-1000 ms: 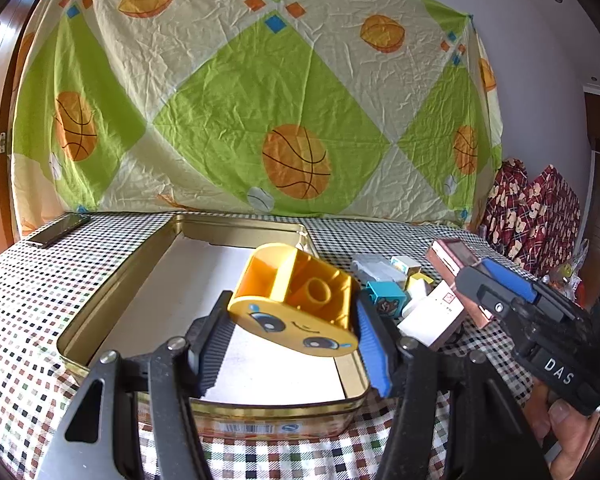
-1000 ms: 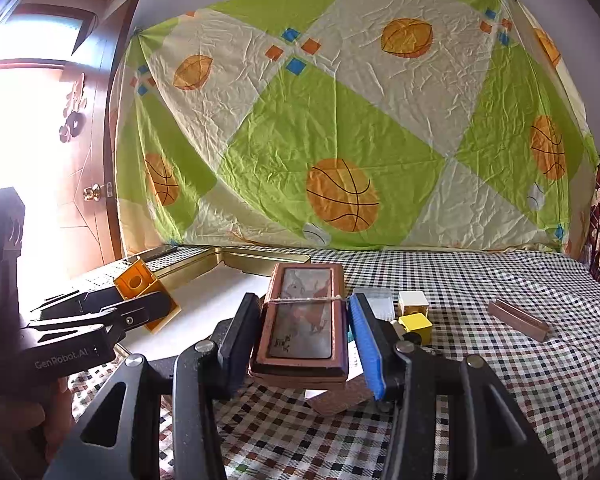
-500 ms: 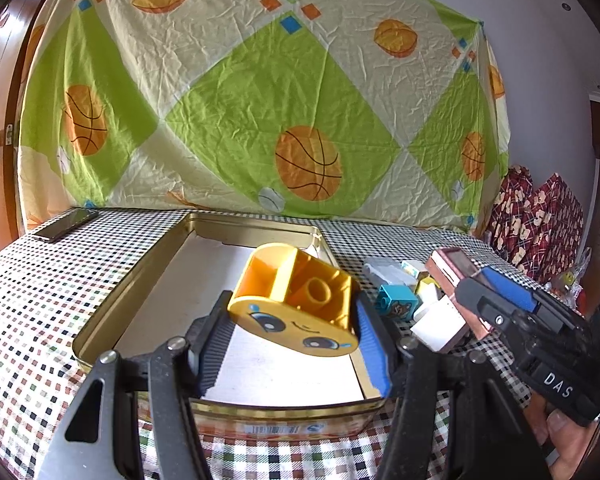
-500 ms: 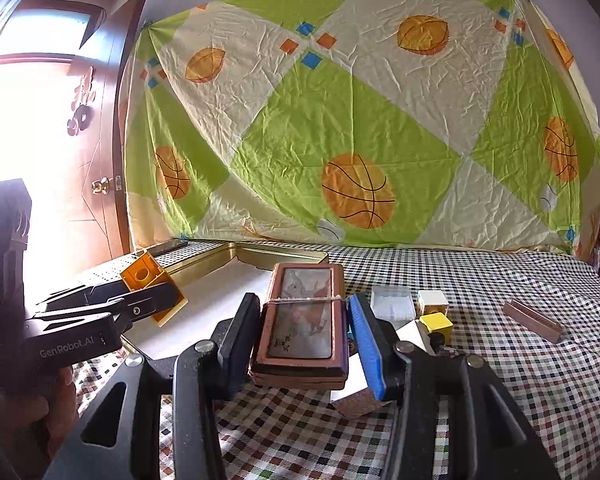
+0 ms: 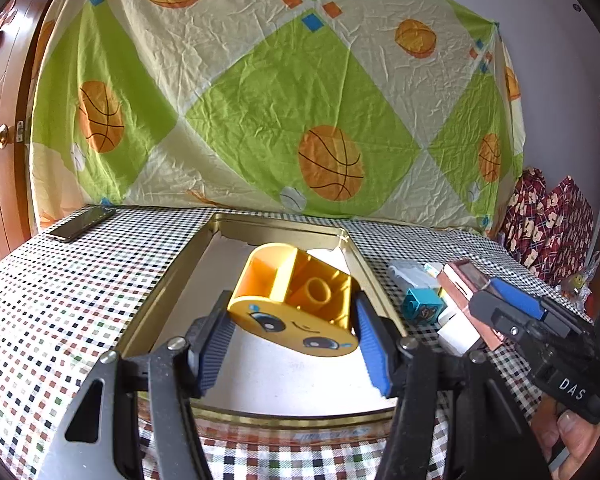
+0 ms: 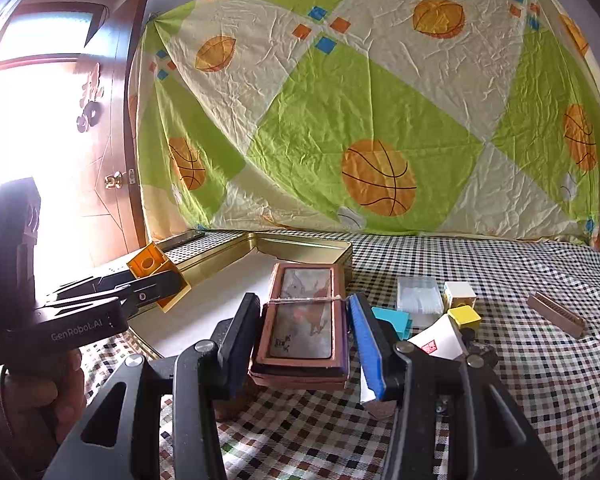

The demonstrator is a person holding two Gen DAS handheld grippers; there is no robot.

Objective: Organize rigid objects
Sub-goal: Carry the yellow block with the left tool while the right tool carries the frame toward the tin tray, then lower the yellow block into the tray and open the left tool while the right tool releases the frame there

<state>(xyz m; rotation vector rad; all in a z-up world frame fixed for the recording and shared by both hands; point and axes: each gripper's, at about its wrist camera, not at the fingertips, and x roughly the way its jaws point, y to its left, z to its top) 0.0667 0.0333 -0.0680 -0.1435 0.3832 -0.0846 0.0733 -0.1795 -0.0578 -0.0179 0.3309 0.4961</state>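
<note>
Yellow toy block clamped between left claw pads, above gold tin

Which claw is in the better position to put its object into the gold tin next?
Left. The left claw already holds the yellow block over the gold tin; the right claw holds its brown case beside it.

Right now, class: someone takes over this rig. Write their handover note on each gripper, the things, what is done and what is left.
Left gripper: shut on the yellow face holder, held above the gold tin.
Right gripper: shut on the brown framed box, beside the tin, over the checked cloth.
Done: nothing lies in the tin yet.
Left: set both in, then the small blocks.
</note>
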